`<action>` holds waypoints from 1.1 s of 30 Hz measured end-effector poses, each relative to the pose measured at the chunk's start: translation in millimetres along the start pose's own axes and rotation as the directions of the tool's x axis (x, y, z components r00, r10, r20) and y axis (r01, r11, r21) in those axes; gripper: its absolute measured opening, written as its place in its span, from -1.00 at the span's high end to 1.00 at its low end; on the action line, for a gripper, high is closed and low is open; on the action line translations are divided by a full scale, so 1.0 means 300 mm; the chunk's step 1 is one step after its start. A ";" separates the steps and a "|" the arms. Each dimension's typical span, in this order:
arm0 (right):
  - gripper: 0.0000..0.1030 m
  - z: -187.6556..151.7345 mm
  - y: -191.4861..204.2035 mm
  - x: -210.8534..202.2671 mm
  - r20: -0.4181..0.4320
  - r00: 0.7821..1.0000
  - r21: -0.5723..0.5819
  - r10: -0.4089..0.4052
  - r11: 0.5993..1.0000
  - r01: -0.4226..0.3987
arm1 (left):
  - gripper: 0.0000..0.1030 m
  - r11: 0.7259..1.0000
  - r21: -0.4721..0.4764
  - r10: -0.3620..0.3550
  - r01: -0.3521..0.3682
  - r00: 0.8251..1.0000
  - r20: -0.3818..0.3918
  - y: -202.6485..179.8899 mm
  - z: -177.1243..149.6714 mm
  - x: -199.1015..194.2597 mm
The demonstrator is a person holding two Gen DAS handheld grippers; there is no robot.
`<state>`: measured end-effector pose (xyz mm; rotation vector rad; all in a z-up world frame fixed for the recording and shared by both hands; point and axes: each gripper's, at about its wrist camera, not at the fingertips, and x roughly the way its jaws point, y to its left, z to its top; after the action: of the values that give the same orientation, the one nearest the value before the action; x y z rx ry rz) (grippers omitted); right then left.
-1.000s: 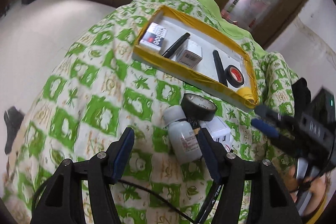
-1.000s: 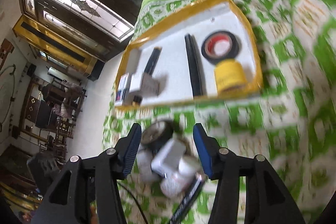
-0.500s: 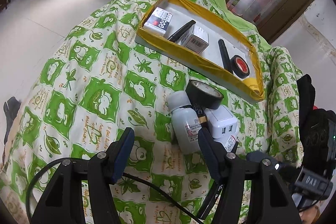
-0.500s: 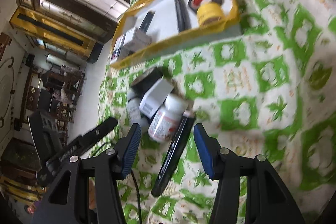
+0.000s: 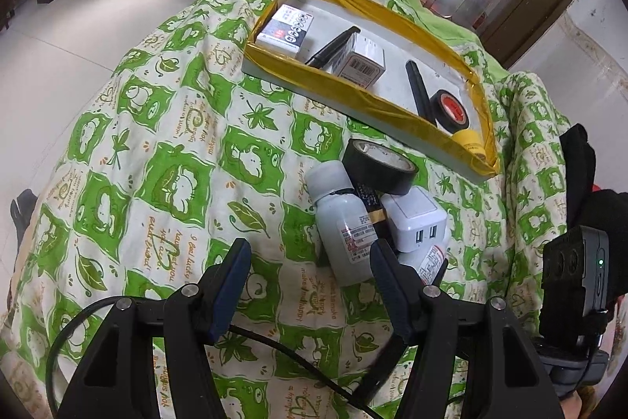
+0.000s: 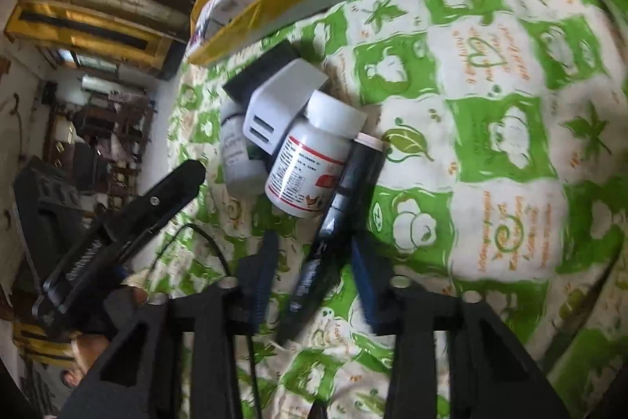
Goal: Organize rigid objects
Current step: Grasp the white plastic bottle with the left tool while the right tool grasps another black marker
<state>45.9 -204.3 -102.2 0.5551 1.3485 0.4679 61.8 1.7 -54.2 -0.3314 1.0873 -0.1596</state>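
A yellow-rimmed tray [image 5: 353,97] on the green cloth holds small boxes, two black pens, a red-cored tape roll and a yellow roll. In front of it lies a pile: black tape roll [image 5: 378,165], white bottle [image 5: 341,226], white USB charger [image 5: 416,218], a red-labelled white bottle [image 6: 314,167] and a long black pen [image 6: 333,234]. My left gripper [image 5: 310,273] is open and empty, just short of the white bottle. My right gripper [image 6: 314,277] is open, its jaws on either side of the black pen, not closed on it.
The cloth-covered table [image 5: 157,163] drops off to a white floor at the left. The left gripper's body [image 6: 117,218] shows at the left of the right wrist view. A black cable [image 5: 274,340] trails below the left fingers.
My right gripper has come down and in toward the pile, and the black pen now lies between its jaws. My left gripper has pulled back slightly and stays open.
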 end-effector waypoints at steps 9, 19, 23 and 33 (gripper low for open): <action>0.62 0.027 0.022 -0.100 0.159 0.975 -0.038 -0.152 0.986 0.160 | -0.28 0.998 0.047 0.046 -0.046 0.999 -0.010 -0.044 0.019 0.031; 0.61 0.036 0.033 -0.079 0.159 0.967 -0.051 -0.200 0.976 0.211 | -0.12 0.985 0.118 0.135 -0.129 0.990 -0.041 -0.109 0.049 0.127; 0.59 0.039 0.032 -0.035 0.120 0.974 -0.065 -0.193 0.977 0.202 | 0.27 0.988 0.104 0.123 -0.117 0.991 -0.050 -0.089 0.044 0.113; 0.57 0.033 0.034 -0.001 0.067 0.983 -0.055 -0.171 0.983 0.175 | 0.28 0.995 0.075 0.070 -0.065 0.995 -0.068 -0.062 0.007 0.070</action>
<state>55.5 -197.5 -94.5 0.3956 1.3057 0.3454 73.9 -21.6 -64.6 -0.2245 1.1584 -0.1513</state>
